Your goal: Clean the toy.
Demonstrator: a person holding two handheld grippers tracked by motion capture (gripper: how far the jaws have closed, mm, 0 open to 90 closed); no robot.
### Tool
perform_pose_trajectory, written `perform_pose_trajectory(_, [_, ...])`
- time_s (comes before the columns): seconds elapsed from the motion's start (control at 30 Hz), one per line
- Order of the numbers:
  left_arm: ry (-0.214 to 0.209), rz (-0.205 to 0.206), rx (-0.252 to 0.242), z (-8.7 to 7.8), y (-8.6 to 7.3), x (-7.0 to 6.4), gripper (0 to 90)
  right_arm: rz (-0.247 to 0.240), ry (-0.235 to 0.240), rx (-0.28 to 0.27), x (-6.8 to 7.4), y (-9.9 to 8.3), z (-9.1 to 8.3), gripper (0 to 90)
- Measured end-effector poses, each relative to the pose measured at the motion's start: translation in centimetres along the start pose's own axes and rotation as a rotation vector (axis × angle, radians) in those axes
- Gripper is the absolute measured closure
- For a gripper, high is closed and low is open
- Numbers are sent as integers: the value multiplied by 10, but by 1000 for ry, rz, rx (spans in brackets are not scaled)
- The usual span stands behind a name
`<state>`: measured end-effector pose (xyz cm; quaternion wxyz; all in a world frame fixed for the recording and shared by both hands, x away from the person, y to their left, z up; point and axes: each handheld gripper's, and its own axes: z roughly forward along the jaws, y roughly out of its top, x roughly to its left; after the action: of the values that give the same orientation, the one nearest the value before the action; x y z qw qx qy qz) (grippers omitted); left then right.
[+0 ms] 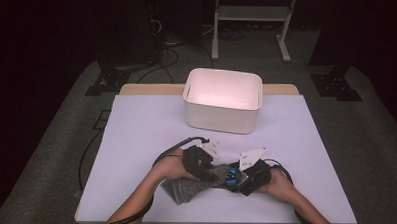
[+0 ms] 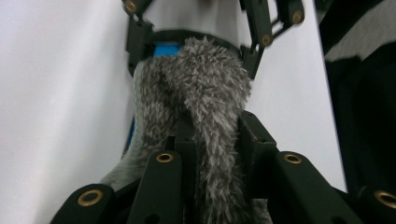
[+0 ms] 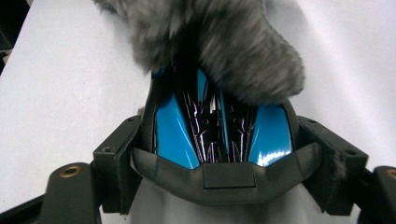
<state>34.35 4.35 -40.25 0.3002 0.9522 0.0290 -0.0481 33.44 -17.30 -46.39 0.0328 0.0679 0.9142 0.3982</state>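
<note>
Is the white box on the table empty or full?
Empty: the high view shows the white box with a bare, bright inside.

A white bin [image 1: 221, 113] stood on the tabletop [image 1: 135, 135] well beyond both tools, and a white metal stand [image 1: 252, 14] rose farther behind it.

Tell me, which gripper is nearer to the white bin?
Left. The left gripper sits just in front of the white bin, slightly left of it; the right gripper is lower down, farther toward the person.
</note>
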Motion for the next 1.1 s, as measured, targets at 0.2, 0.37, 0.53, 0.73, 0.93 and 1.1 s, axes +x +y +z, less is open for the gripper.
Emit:
perform_pose_trajectory(0.2, [41,-47,30,-12,-22,5,733,1,0,1,0,0,0,227])
perform_pose_trajectory(0.37, [64,-99,21,-21,-43,7,733,-4,0,5,0,1,0,227])
perform_pose_trajectory(0.53, [75,-114,21,-27,-49,6,739,-2,1,4,0,1,0,227])
perform_pose_trajectory(0.73, [38,-5,-31,-13,-5,-3,734,2,0,7,0,1,0,226])
perform_pose_trajectory(0.93, [29,61,30,9,19,-4,739,33,15,25,1,2,-4,172])
perform_pose_trajectory(1.1, [33,61,31,10,24,-4,748,21,-13,14,2,-2,-7,225])
